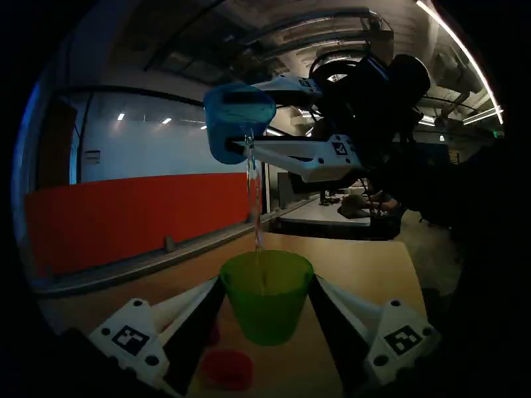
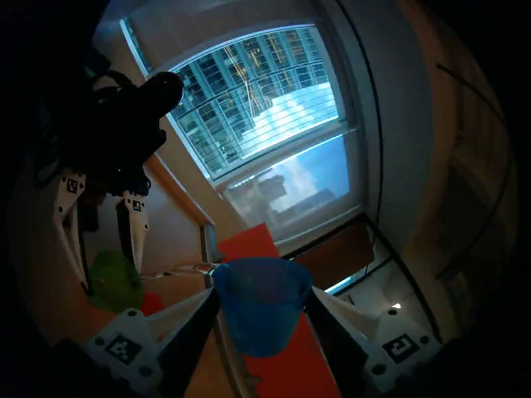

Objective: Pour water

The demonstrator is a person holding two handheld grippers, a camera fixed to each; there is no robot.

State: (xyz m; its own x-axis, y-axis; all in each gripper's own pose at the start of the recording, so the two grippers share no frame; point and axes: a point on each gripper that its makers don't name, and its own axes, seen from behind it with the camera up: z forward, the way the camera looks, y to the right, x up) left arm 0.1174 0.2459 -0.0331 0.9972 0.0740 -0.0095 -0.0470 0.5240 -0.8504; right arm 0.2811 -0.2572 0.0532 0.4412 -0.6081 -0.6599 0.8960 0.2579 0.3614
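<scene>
Right gripper point(image 1: 247, 118) is clamped on a blue cup point(image 1: 233, 126), one finger on each side, and holds it tipped well over, high above the table point(image 1: 362, 262). A thin stream of water point(image 1: 254, 199) falls from its lip into a green cup point(image 1: 267, 306), which the left gripper point(image 1: 265, 295) grasps upright between both fingers. The stream enters toward the far side of the green cup's mouth rather than its middle — that is the weak spot. By my judgement, a little more tilt on the blue cup would throw the water farther out and could carry it past the rim. A drift of either hand would do the same, since the long fall leaves little margin. Water would then land on the table, near the red cup point(image 1: 227, 368) below. How full the green cup is I cannot tell through its wall, so overflow is a second risk if the pour runs too long. A filling, tapered cup also grows heavier — it might slide down between the fingers
</scene>
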